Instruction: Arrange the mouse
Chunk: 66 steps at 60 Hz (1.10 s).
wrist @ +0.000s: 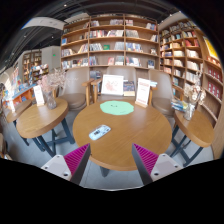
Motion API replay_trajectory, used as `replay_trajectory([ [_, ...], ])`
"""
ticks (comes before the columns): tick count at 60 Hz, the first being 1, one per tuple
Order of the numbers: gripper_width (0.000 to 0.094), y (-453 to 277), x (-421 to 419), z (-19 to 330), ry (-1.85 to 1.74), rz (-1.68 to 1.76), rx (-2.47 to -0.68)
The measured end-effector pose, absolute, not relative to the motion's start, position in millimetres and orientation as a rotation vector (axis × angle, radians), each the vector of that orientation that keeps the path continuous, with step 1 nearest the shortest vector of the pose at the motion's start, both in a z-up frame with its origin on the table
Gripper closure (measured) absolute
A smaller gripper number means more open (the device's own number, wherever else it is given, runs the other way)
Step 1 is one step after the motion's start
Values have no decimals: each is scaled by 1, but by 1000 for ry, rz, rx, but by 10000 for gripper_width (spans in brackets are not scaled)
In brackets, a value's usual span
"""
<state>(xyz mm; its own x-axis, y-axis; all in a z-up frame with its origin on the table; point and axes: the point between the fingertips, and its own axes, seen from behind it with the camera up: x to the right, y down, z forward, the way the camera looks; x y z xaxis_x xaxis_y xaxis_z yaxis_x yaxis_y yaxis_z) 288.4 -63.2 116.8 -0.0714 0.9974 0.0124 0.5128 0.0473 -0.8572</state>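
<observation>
A small white and grey mouse (100,131) lies on the near left part of a round wooden table (130,135). A round green mat (117,108) lies on the far part of the same table. My gripper (111,160) is open and empty, with its pink pads (76,157) wide apart. It hovers in front of the table's near edge, and the mouse lies just ahead of the fingers, a little left of the middle.
Upright white cards (113,85) stand at the table's far edge. A second round table (38,118) stands to the left and another (200,125) to the right, with chairs. Bookshelves (110,40) line the back wall. Grey floor lies under the fingers.
</observation>
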Motion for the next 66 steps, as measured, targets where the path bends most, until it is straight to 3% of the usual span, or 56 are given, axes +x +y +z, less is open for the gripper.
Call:
replay_trajectory([
  [15, 83, -127, 258, 82, -1654, 997, -1602],
  [33, 84, -149, 209, 18, -1671, 896, -1638],
  [66, 78, -163, 121, -12, -1661, 837, -1687],
])
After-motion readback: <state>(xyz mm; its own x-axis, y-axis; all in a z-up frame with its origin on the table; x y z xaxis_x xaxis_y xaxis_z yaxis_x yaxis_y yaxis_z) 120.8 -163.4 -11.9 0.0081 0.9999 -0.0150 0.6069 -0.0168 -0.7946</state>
